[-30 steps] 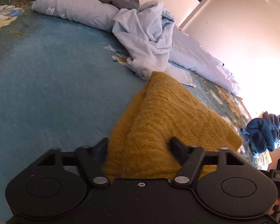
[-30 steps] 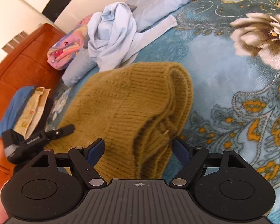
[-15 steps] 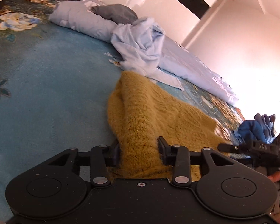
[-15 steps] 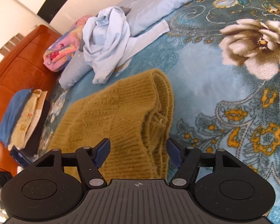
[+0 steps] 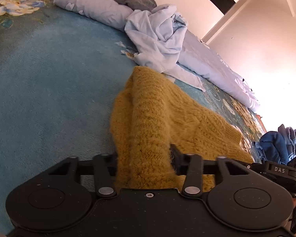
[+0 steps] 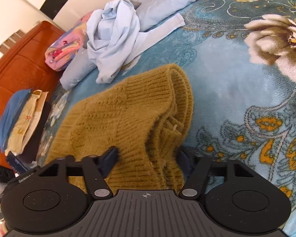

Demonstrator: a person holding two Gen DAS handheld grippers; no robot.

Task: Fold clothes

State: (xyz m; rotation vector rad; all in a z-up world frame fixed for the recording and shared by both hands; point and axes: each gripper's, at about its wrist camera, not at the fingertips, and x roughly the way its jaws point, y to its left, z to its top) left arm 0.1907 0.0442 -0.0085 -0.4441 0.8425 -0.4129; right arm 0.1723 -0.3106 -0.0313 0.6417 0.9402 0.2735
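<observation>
A mustard knit sweater (image 5: 157, 114) lies folded over on the blue floral bedspread (image 5: 49, 79). My left gripper (image 5: 144, 158) is shut on its near edge, the wool bunched between the fingers. The sweater also shows in the right wrist view (image 6: 128, 108), its doubled ribbed hem to the right. My right gripper (image 6: 148, 156) is closed in on that bunched hem, both fingers pressing the wool. The right gripper's body (image 5: 276, 169) shows at the right edge of the left wrist view.
A crumpled pale blue garment (image 5: 157, 33) lies just beyond the sweater, against a light blue pillow (image 5: 92, 7) and duvet. A dark blue garment (image 5: 276, 144) lies at the far right. Folded clothes (image 6: 19, 118) are stacked by the orange headboard (image 6: 19, 67).
Both grippers have closed from wide open onto the sweater's edge. The sweater's edge is gathered into a narrower bunch in each gripper.
</observation>
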